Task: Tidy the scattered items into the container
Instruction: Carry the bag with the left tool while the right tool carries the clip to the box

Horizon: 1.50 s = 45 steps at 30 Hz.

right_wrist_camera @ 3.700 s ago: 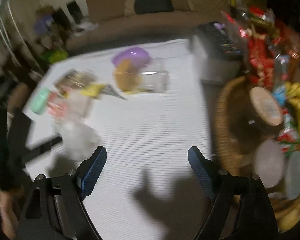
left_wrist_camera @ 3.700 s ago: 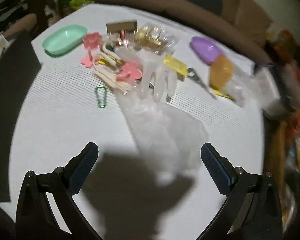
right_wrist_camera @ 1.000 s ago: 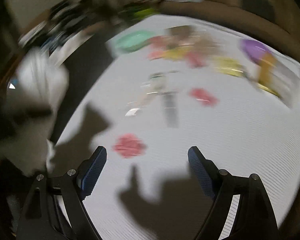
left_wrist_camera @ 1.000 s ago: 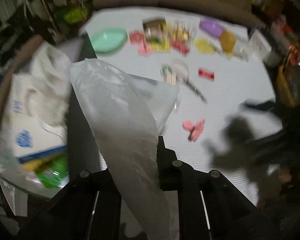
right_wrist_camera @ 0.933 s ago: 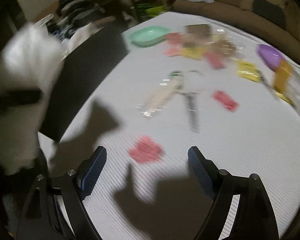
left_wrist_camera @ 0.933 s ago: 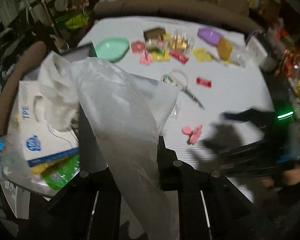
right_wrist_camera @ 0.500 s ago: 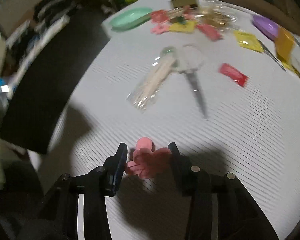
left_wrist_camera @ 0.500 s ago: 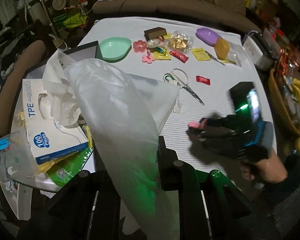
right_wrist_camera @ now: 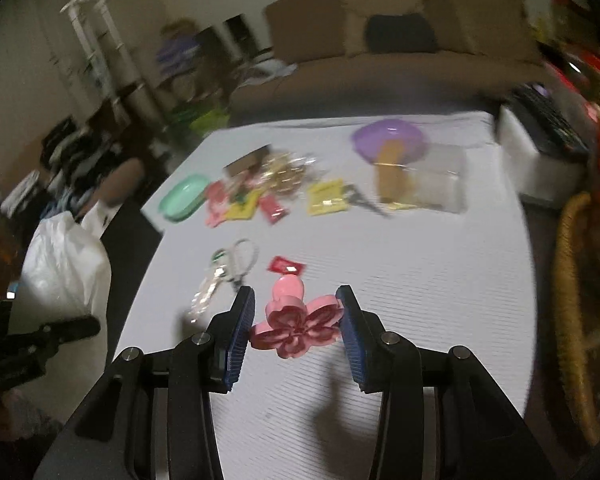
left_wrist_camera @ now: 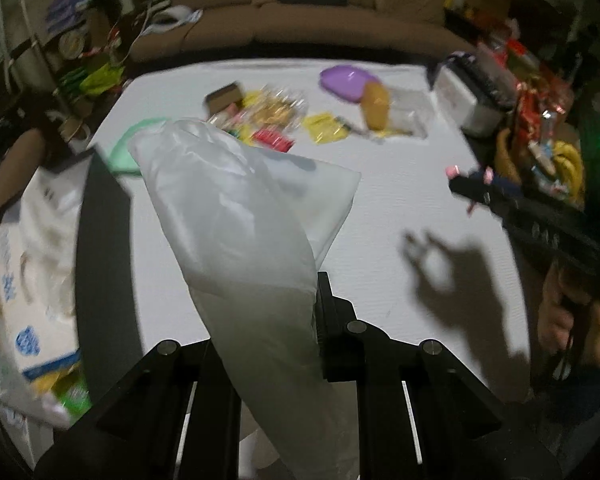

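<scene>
My left gripper (left_wrist_camera: 260, 312) is shut on a clear plastic bag (left_wrist_camera: 236, 216) and holds it up over the near left of the white table (left_wrist_camera: 400, 208). My right gripper (right_wrist_camera: 296, 320) is shut on a pink flower-shaped piece (right_wrist_camera: 296, 326) and holds it above the table; it shows at the right in the left wrist view (left_wrist_camera: 472, 180). Scattered items lie further back: scissors (right_wrist_camera: 236, 260), a red packet (right_wrist_camera: 286, 266), yellow packets (right_wrist_camera: 326, 198), a green dish (right_wrist_camera: 184, 196), a purple dish (right_wrist_camera: 388, 140).
A tissue box (left_wrist_camera: 28, 264) and a dark board (left_wrist_camera: 104, 264) lie at the table's left. A white box (right_wrist_camera: 540, 160) and a wicker basket (right_wrist_camera: 572, 300) with snacks stand at the right. A brown sofa (right_wrist_camera: 400, 52) runs behind the table.
My right gripper has lifted the pink flower piece off the table and swung right. My left gripper still holds the bag, turned a little toward the table's middle.
</scene>
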{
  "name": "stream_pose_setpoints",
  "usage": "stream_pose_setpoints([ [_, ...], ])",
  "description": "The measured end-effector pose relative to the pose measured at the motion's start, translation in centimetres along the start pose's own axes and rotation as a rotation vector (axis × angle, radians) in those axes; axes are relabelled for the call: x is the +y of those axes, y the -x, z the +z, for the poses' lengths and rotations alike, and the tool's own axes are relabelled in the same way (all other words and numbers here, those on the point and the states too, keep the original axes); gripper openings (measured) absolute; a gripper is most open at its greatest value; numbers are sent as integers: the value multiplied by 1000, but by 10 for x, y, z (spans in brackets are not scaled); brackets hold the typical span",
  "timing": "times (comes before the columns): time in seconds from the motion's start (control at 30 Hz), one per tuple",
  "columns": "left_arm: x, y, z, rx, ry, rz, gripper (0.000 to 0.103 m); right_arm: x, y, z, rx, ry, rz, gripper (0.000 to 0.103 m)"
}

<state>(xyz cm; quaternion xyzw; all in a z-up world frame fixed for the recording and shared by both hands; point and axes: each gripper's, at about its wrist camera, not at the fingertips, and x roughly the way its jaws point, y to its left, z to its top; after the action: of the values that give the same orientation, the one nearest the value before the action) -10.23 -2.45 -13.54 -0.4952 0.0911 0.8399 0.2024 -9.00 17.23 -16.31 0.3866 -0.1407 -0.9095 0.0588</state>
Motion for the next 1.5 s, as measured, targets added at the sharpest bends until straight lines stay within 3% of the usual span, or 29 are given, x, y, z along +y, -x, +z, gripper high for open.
stream_pose_setpoints([
  [0.27,-7,-20,32,-67,28,-47,13,-27,23,4,-71,8,-73,43],
  [0.57,-4,-20,81,-263,1,46,13,-44,42,19,-161,-32,-149,43],
  [0.73,2,-14,87,-329,29,51,13,-42,35,20,-142,-49,-162,43],
  [0.93,25,-12,84,-332,81,21,13,-20,23,24,-137,-18,-153,43],
  [1.07,49,5,85,-371,122,33,13,-2,9,33,-127,-33,-92,43],
  [1.2,85,38,77,-431,160,-65,13,29,-8,47,-113,-28,-37,43],
  [1.23,96,48,74,-447,160,-57,13,40,-10,51,-113,-18,-25,43],
  [1.4,163,97,57,-474,202,57,13,118,-30,74,-98,68,114,43],
  [1.5,209,120,37,-444,256,200,13,170,-44,83,-78,121,214,43],
])
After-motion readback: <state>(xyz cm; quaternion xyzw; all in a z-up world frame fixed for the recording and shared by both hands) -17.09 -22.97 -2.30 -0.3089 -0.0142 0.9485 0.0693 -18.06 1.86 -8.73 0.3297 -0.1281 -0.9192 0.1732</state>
